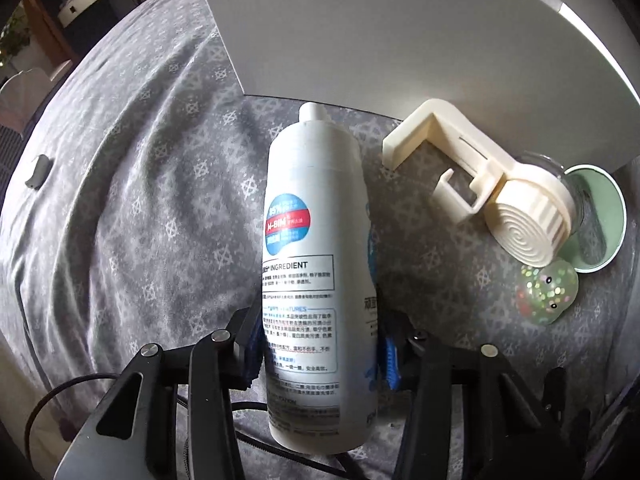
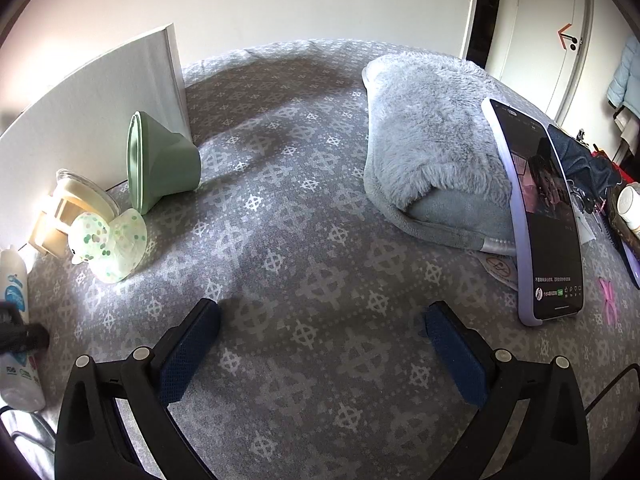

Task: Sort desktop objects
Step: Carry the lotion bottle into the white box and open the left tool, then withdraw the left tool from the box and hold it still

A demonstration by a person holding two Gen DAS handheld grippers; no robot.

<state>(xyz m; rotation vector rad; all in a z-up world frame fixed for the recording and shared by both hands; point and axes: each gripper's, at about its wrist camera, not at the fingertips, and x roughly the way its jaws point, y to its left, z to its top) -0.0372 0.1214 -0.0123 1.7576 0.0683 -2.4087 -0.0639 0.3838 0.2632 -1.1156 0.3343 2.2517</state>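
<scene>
A grey patterned cloth [image 2: 320, 208] covers the surface that carries everything. A tall white flat panel [image 1: 400, 40] stands on it at the back, and a folded grey fluffy blanket [image 2: 424, 152] lies well to the right, with a dark-screened phone in a lilac case [image 2: 548, 216] propped against it. The white plastic bottle with a blue and red label [image 1: 316, 280] lies on the cloth with its cap toward the panel; the left gripper [image 1: 320, 356] has closed on the bottle's lower half, blue pads pressing both sides. To the bottle's right, beside the panel, lie a cream plastic bracket with a ribbed round suction knob [image 1: 492, 188], a pale green cone-shaped plastic funnel [image 2: 160, 160] on its side, and nearer, a translucent glittery squishy duck [image 2: 108, 244]. The right gripper [image 2: 322, 344] hovers over bare cloth with its fingers spread wide and nothing between them, well apart from the bottle at its far left
</scene>
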